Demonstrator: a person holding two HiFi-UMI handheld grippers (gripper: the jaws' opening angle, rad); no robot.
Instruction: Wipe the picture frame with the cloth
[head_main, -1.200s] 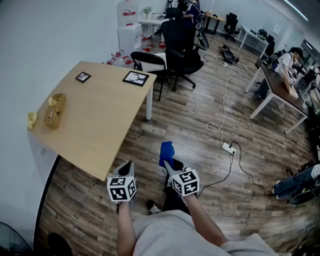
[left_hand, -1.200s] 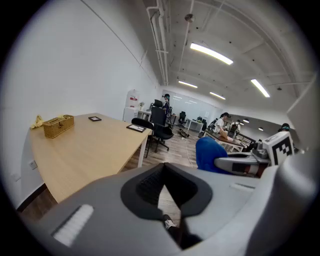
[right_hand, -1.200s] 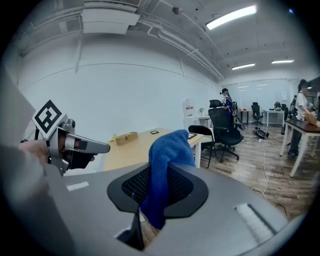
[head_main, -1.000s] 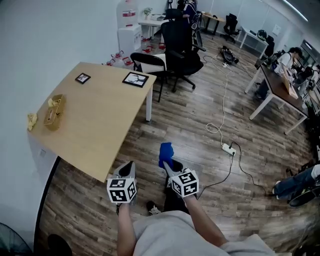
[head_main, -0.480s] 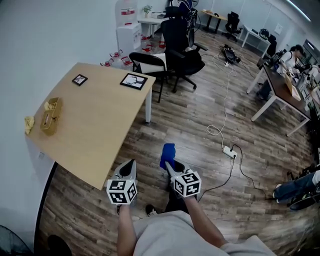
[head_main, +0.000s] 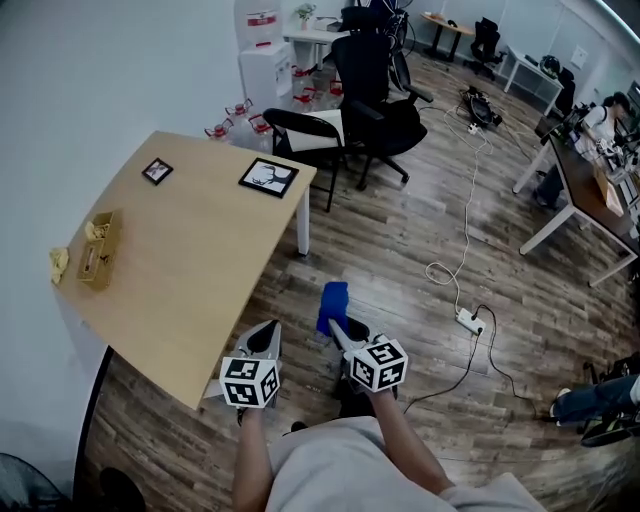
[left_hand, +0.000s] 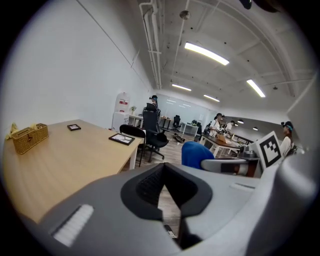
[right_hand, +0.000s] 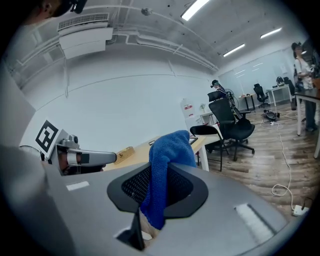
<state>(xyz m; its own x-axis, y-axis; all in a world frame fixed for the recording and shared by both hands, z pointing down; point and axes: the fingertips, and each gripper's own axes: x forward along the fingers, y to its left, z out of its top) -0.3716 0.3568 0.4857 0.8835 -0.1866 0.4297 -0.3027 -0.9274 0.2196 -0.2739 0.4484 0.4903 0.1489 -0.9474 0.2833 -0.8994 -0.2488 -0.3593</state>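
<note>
Cloth between right gripper's closed jaws; picture frame on table

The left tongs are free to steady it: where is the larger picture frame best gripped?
The larger picture frame lies flat by the table corner, so probably pinch its black border on the side nearest that edge, coming in level from the chair side.

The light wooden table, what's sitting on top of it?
A larger black picture frame, a smaller black picture frame, a woven basket and a crumpled yellow item. The basket's walls hide its contents.
</note>
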